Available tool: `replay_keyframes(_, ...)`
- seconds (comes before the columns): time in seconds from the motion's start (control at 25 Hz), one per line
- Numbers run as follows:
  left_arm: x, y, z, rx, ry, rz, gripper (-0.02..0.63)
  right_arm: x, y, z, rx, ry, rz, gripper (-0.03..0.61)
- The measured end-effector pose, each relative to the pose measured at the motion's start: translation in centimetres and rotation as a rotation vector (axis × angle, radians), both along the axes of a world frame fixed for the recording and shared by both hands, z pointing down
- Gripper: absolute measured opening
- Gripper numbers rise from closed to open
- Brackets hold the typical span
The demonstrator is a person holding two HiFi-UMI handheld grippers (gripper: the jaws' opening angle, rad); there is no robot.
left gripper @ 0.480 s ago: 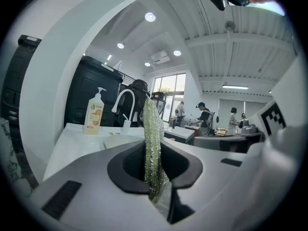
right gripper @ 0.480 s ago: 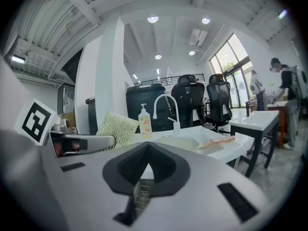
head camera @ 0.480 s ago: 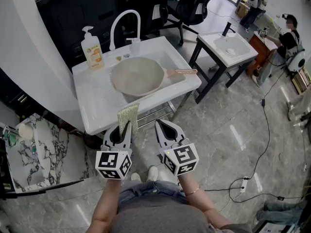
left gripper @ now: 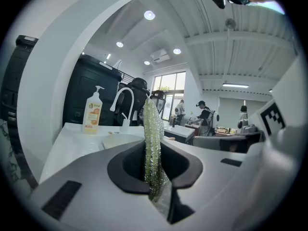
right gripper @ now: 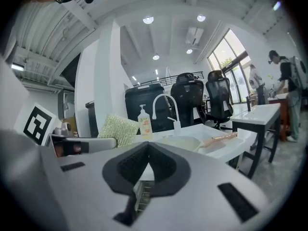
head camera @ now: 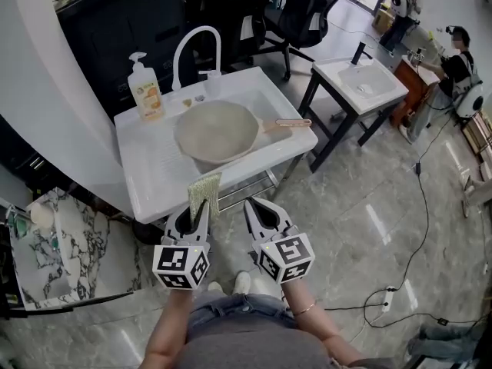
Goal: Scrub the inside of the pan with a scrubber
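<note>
With left tool point(head camera: 198, 207) pinching scrubber point(head camera: 204, 187) short of pan point(head camera: 215, 131), right tool point(head camera: 260, 210) pressed together empty: risking unheld pan sliding.

Office turned test lab, I'd say: standalone sinks point(head camera: 151, 177) ahead of my right gripper point(head camera: 254, 204), office chairs point(head camera: 306, 10) beyond them, cables point(head camera: 422, 187) trailing over the polished floor point(head camera: 361, 206) to its right.

Your head view is bright & even: daylight from the windows point(left gripper: 168, 88) plus round ceiling spots point(left gripper: 149, 15). The marble floor point(head camera: 369, 206) throws soft glare, w/ dark shadow under the sink point(head camera: 146, 171). Both gripper views are fisheye, w/ black corners & lines bending at the edges. The scrubber point(left gripper: 151, 117) glints & is sharp. The left gripper point(left gripper: 153, 146) body goes soft near the lens.
</note>
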State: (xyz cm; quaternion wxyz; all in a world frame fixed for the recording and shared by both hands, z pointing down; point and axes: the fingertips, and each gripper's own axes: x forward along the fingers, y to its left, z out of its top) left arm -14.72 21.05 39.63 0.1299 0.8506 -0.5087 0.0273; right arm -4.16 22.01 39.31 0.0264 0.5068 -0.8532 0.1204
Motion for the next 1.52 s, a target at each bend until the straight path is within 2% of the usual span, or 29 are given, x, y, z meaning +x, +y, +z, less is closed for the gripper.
replay_keyframes(0.32,0.4,-0.8,-0.5,-0.002,-0.002,-0.045,0.067,2.7,0.0,0.4,-0.021,-0.007,0.025,0.011)
replay_keyframes(0.68,1.2,-2.9,-0.9,-0.003,-0.017,-0.054,0.067,4.9,-1.5,0.7,-0.035,-0.039,0.059,0.011)
replay_keyframes(1.08,1.0,-13.0,-0.4,-0.023,0.006,-0.041,0.067,5.8,-10.0,2.1,-0.063,-0.016,0.095,0.011)
replay_keyframes(1.32,2.4,-20.6,0.0,-0.056,0.004,0.025,0.067,6.5,-17.9,2.2,-0.083,-0.005,0.140,0.011)
replay_keyframes(1.52,2.9,-25.5,0.5,-0.080,-0.003,0.067,0.067,6.9,-22.4,3.1,-0.123,0.010,0.169,0.011)
